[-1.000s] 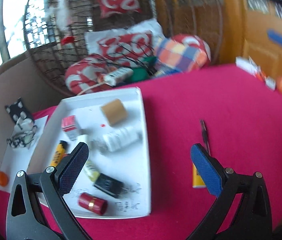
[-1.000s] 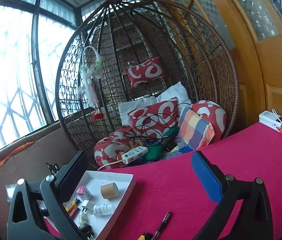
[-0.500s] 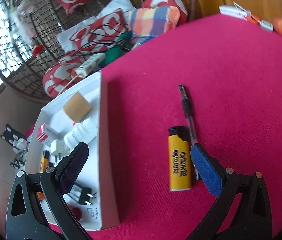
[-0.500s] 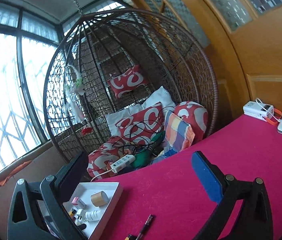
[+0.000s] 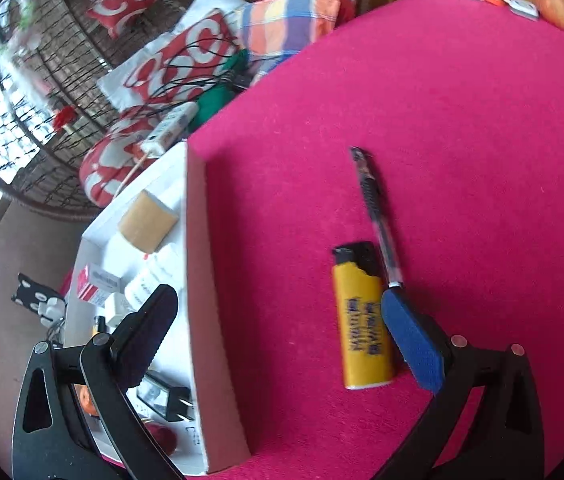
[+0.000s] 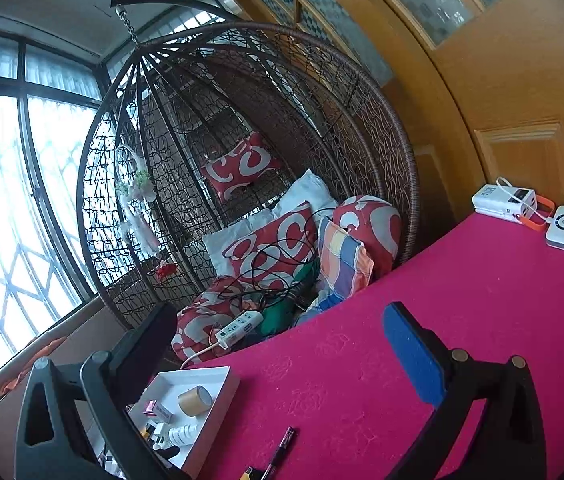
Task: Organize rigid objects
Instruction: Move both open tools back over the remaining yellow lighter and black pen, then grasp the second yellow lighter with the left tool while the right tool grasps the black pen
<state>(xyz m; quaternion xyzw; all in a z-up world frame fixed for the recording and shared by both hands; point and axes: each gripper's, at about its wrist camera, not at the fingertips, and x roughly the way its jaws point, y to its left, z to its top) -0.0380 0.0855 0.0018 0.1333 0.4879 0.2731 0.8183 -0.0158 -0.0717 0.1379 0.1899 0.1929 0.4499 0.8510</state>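
While the left gripper hangs with its jaws spread wide and empty, a yellow lighter lies flat on the fuzzy pink tablecloth, just beside the blue ribbed pad. It is a smooth plastic slab with a black cap and dark print. A slim dark pen touches it. Left stands a white tray. The right gripper is likewise spread, holding nothing.
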